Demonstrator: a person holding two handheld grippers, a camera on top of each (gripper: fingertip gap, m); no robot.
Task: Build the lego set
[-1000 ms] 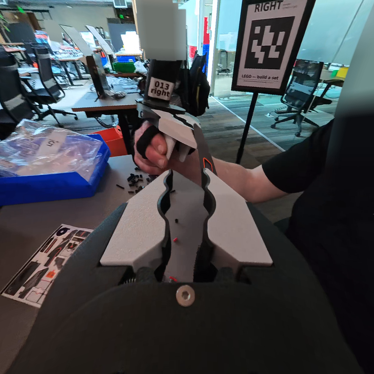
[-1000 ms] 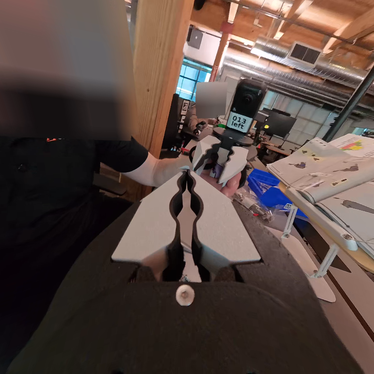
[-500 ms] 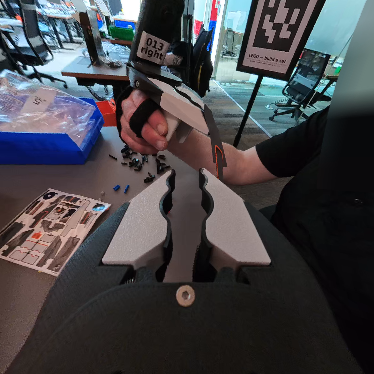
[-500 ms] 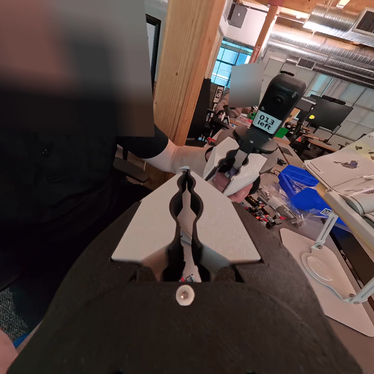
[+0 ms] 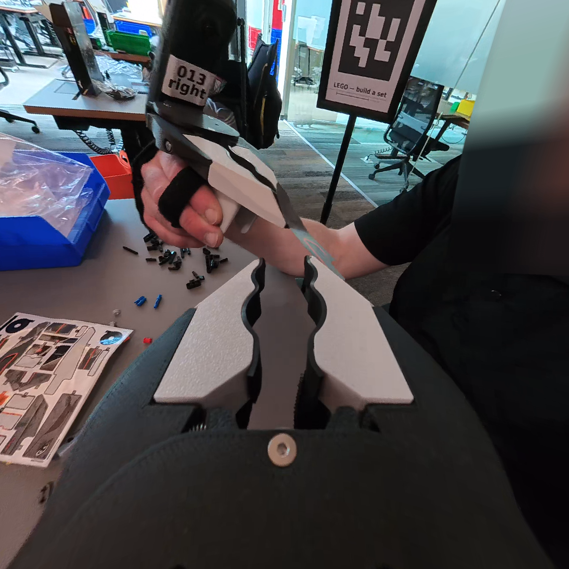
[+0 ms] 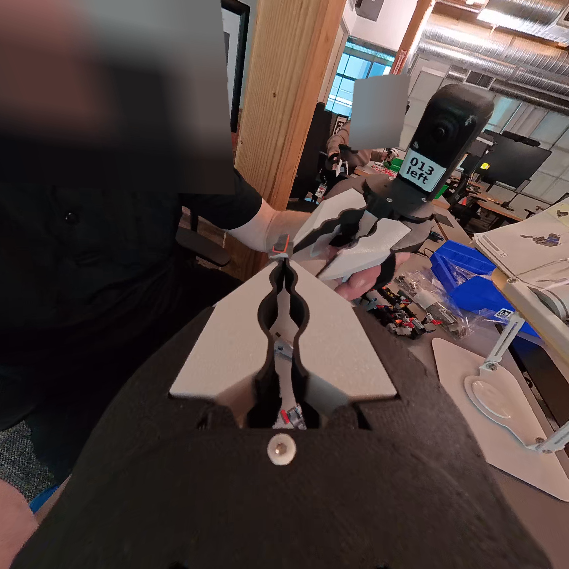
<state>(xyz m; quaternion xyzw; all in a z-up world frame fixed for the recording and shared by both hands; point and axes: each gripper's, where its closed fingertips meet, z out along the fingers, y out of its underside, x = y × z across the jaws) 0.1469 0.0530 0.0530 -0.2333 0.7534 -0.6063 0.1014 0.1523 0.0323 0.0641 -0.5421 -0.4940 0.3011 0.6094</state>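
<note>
My right gripper (image 6: 283, 265) is shut on a thin dark sticker strip with an orange outline (image 6: 279, 246), which sticks out past its tips. In the left wrist view the right gripper (image 5: 275, 212) is held in a hand above the table. The strip (image 5: 311, 246) slants down from it to the tip of my left gripper's right finger. My left gripper (image 5: 284, 261) is open and empty, with the strip's end at its right fingertip. It also shows in the right wrist view (image 6: 308, 261), jaws apart, just right of the strip.
A sticker sheet (image 5: 52, 375) lies on the grey table at the left. Near it are loose black pins (image 5: 181, 255), blue pins (image 5: 147, 300) and a blue bin of bags (image 5: 46, 234). An instruction booklet on a stand (image 6: 523, 246), bagged parts (image 6: 415, 311) and a sign stand (image 5: 369, 52) are nearby. Left and right tips are no more than a few centimetres apart.
Both grippers have dropped lower over the table and drawn closer together. The right gripper stays shut on the strip, and the left stays open.
</note>
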